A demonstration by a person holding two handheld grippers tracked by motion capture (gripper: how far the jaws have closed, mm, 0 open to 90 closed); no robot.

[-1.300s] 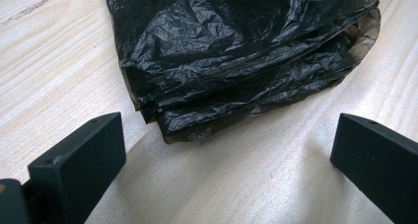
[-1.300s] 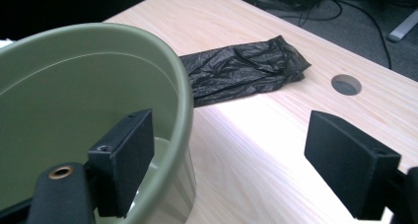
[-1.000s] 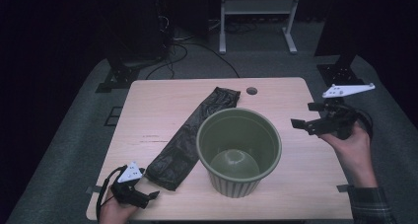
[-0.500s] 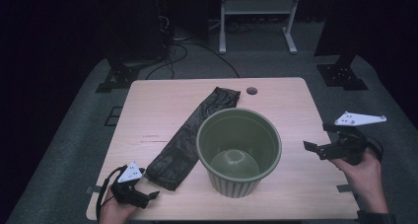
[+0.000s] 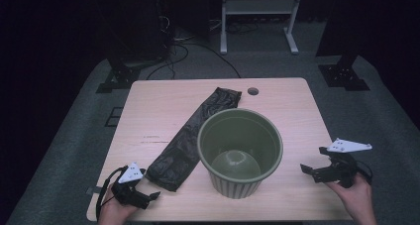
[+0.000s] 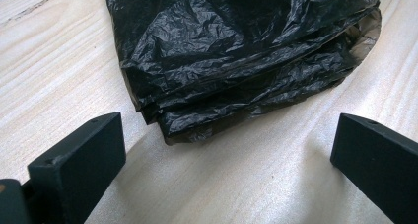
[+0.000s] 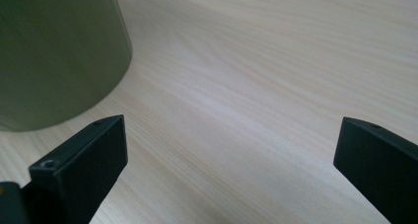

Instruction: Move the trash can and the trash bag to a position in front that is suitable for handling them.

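While a folded black bag [image 5: 190,136] lies flat on the wooden surface [image 5: 148,106], its long axis running diagonally from the near left corner toward the far middle, the left claw [image 5: 143,197] rests just short of the bag's near end [image 6: 236,66], jaws spread wide and holding nothing, making it by far the nearer hand. A green bin [image 5: 240,153] stands upright just right of the bag. Farther right, the right claw [image 5: 312,171] hovers near the bin's side [image 7: 54,51], jaws equally wide and empty.
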